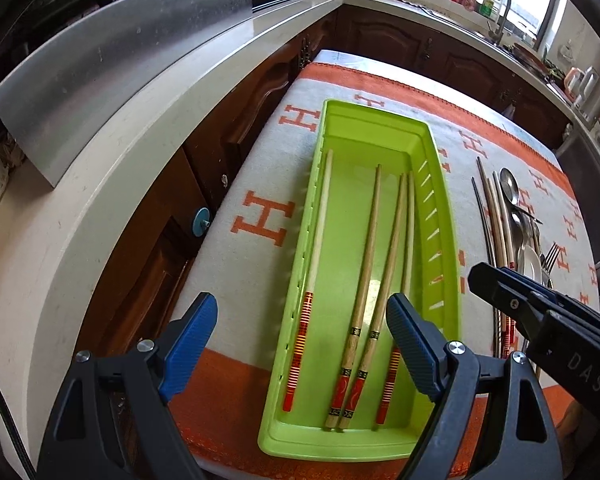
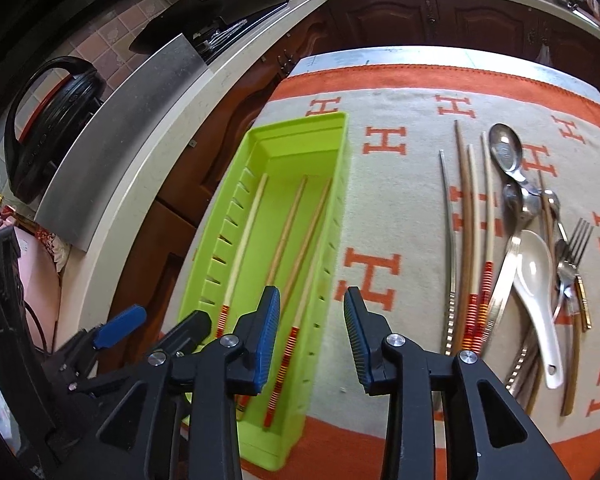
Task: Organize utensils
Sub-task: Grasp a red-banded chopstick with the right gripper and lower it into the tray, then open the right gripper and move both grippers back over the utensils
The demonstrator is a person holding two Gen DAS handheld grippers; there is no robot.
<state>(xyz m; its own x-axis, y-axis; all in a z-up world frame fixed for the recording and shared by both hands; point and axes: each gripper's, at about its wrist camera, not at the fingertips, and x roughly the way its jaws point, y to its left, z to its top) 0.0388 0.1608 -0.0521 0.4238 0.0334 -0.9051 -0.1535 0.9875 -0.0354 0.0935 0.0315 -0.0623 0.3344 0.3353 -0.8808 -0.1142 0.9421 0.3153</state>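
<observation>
Chopsticks [image 1: 370, 292], four of them, lie lengthwise in the green tray [image 1: 440, 216] on the orange-and-white cloth [image 1: 260, 184] over the tabletop, while more chopsticks [image 2: 474, 236], metal spoons [image 2: 508, 152], a white ceramic spoon [image 2: 538, 292] and a fork [image 2: 576, 244] lie in a loose group on the cloth to the tray's right. Left gripper [image 1: 302, 344] hangs above the tray's near end with jaws spread and empty. Right gripper [image 2: 312, 340] hovers over the tray's right wall, jaws likewise apart and holding nothing.
</observation>
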